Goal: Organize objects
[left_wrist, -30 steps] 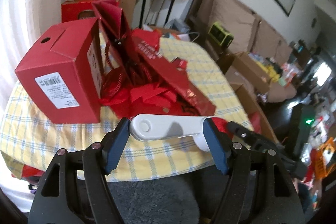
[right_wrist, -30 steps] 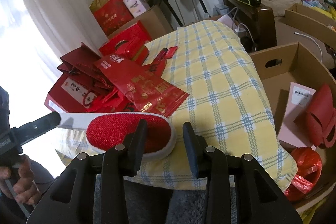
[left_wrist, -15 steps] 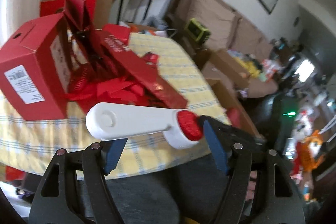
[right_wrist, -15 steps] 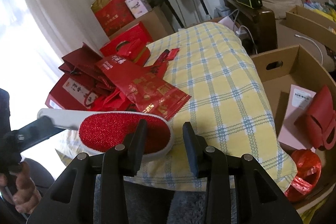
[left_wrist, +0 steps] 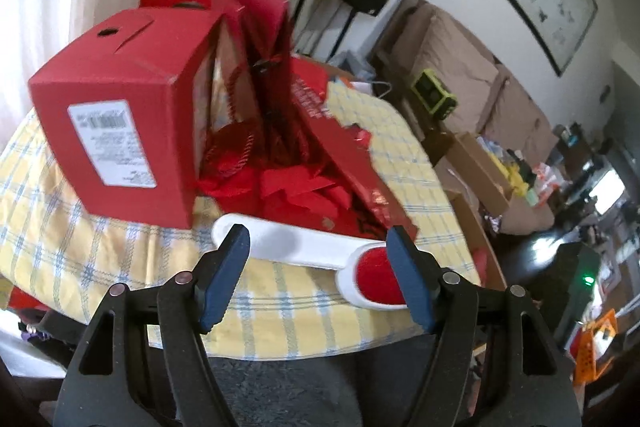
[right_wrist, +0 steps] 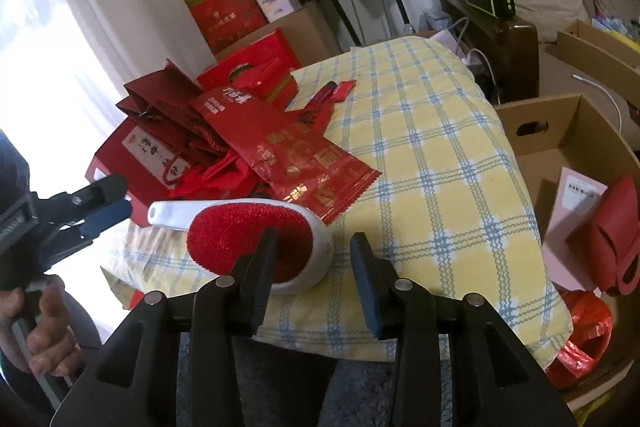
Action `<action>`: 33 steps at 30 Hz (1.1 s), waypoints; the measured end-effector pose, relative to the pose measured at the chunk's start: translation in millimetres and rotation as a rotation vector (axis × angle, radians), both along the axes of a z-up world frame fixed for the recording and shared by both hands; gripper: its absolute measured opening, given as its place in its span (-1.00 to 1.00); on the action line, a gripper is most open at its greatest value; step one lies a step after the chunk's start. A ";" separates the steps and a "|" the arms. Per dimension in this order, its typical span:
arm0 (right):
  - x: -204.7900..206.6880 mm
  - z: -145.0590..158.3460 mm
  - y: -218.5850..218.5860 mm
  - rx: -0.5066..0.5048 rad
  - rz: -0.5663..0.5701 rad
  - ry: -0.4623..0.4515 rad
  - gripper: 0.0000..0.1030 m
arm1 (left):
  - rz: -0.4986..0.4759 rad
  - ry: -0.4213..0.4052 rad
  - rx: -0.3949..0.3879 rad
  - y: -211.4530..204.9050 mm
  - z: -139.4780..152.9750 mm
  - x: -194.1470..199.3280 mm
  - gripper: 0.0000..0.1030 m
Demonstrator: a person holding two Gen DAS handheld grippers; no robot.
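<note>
1. Lint brush (left_wrist: 304, 247), white handle and red pad, lay on the yellow checked desk (left_wrist: 280, 311) near its front edge, just in front of the red pile.
2. Left tongs (left_wrist: 320, 273) were spread wide either side of the handle. Pads looked clear of it, so released; the right finger covered part of the brush head.
3. Right tongs (right_wrist: 314, 275) were opening. Brush head (right_wrist: 248, 239) sat at the left finger, which hid part of it. No grip seen.
4. Red box (left_wrist: 120, 131) stood at the pile's left; label text too blurred to read.
5. Red bags (right_wrist: 280, 147) overlapped, count unclear.
6. Cardboard box (right_wrist: 560, 135) beside the desk was cut off at the frame edge.
</note>
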State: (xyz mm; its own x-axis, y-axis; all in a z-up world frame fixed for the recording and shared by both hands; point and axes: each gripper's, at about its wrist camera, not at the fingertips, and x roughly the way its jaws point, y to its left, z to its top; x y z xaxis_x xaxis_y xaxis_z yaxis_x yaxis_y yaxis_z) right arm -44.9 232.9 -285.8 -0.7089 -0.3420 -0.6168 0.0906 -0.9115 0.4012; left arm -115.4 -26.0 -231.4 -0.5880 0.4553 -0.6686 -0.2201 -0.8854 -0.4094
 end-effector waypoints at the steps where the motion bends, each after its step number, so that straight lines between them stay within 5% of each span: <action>1: 0.3 0.7 -0.8 0.009 0.001 0.001 -0.27 | 0.010 -0.013 -0.001 -2.8 -2.1 -2.5 0.29; 10: 0.1 0.1 -3.6 0.015 0.010 0.003 -0.26 | 0.090 -0.082 0.002 -26.3 -25.3 -17.1 0.27; 21: -1.1 -3.1 0.2 0.005 0.008 -0.002 -0.16 | 0.018 -0.108 0.001 -13.9 -39.3 -33.6 0.24; 27: -1.4 -3.9 1.2 -0.006 0.006 -0.006 -0.12 | 0.002 -0.128 0.077 -10.1 -47.5 -41.1 0.18; 33: -1.5 -5.7 8.7 -0.026 0.001 -0.010 -0.08 | -0.048 -0.134 0.139 0.1 -46.7 -41.7 -0.26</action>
